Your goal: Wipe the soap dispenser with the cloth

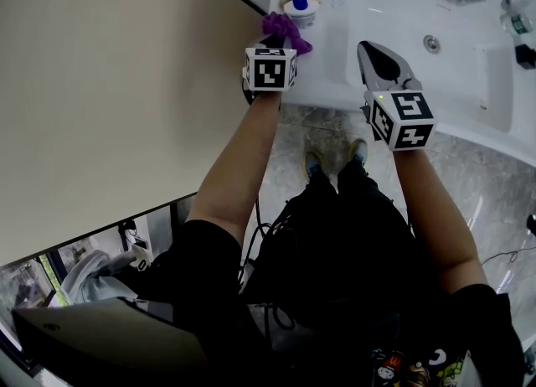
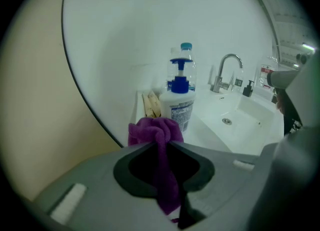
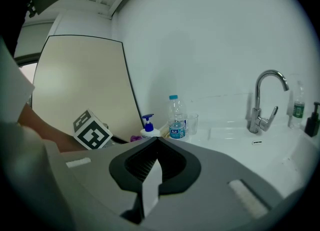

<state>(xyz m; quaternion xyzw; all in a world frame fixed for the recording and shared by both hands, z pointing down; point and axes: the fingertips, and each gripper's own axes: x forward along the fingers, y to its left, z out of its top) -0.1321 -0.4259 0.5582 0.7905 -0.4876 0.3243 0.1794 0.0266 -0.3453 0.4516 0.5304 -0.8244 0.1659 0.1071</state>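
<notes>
Presently the purple fabric cloth (image 2: 154, 131) is pinched in the left gripper (image 2: 161, 144), near the white, blue-pumped soap dispenser (image 2: 177, 106); the right gripper (image 3: 156, 140) is closed, empty. Contact should be made lightly to avoid toppling.

One cloth (image 2: 156, 131), one blue-pump soap dispenser (image 2: 177, 106), one faucet (image 3: 256, 100)

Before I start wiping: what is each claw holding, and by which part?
Left claw pinches the purple cloth at a bunched fold; right claw shut, empty.
</notes>
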